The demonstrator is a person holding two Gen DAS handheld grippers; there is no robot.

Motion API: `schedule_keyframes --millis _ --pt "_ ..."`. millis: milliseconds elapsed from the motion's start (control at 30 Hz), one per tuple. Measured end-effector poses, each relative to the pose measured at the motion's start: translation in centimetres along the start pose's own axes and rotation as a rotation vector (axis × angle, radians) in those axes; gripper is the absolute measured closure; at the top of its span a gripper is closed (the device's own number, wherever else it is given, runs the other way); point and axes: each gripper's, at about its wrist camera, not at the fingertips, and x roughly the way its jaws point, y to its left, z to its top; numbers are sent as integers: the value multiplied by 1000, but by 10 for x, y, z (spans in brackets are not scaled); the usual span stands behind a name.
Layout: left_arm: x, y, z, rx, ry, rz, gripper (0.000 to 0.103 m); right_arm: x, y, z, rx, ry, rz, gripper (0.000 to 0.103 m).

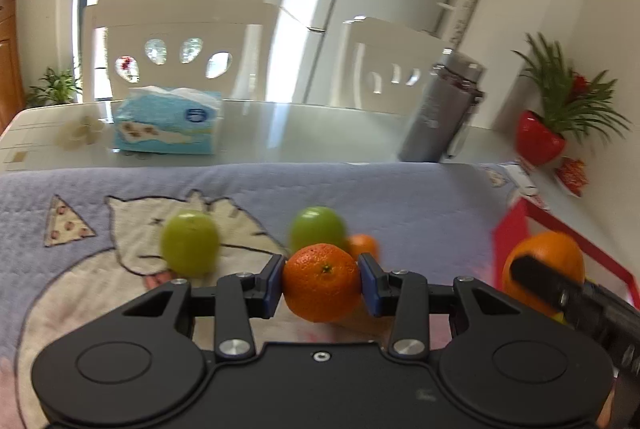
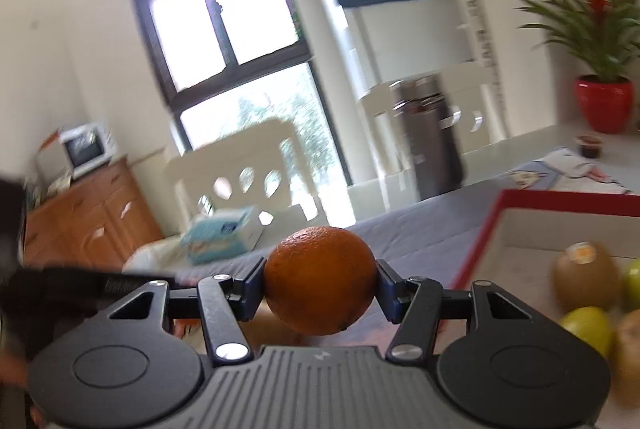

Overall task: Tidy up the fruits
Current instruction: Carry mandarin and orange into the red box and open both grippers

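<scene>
My left gripper (image 1: 322, 283) is shut on a small mandarin (image 1: 322, 287) just above the purple cat mat (image 1: 400, 205). Two green apples (image 1: 190, 243) (image 1: 318, 229) and another mandarin (image 1: 363, 246) lie on the mat behind it. My right gripper (image 2: 320, 291) is shut on a large orange (image 2: 320, 279), lifted in the air left of the red-rimmed box (image 2: 476, 249); it also shows in the left wrist view (image 1: 544, 265). In the box lie two kiwis (image 2: 586, 279) and green fruit (image 2: 588, 327).
A tissue pack (image 1: 168, 121) and a grey steel canister (image 1: 440, 113) stand on the glass table (image 1: 300, 133) beyond the mat. A red potted plant (image 1: 540, 137) stands at the right. White chairs (image 1: 172, 41) stand behind the table.
</scene>
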Motion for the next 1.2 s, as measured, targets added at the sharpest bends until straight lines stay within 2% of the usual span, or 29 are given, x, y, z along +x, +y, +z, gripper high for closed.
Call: schedule_keyframes --millis 133,333,567,733,867,1200 --pt "-10 -33 2 45 -5 -51 55 -28 -31 17 60 -56 -30 44" --pt "-15 -104 3 150 -11 -165 55 -68 -91 30 115 -107 -167 44" --pt "1 -180 -15 252 36 -268 55 -102 -163 25 180 -89 -320 44" --pt "16 -210 -35 299 97 -298 55 -106 -191 10 189 -23 -399 44" --pt "27 -224 -46 330 135 -295 55 -101 -204 0 213 34 -399 44" --pt "43 -227 -55 347 187 -285 55 -93 -188 0 183 126 -367 44"
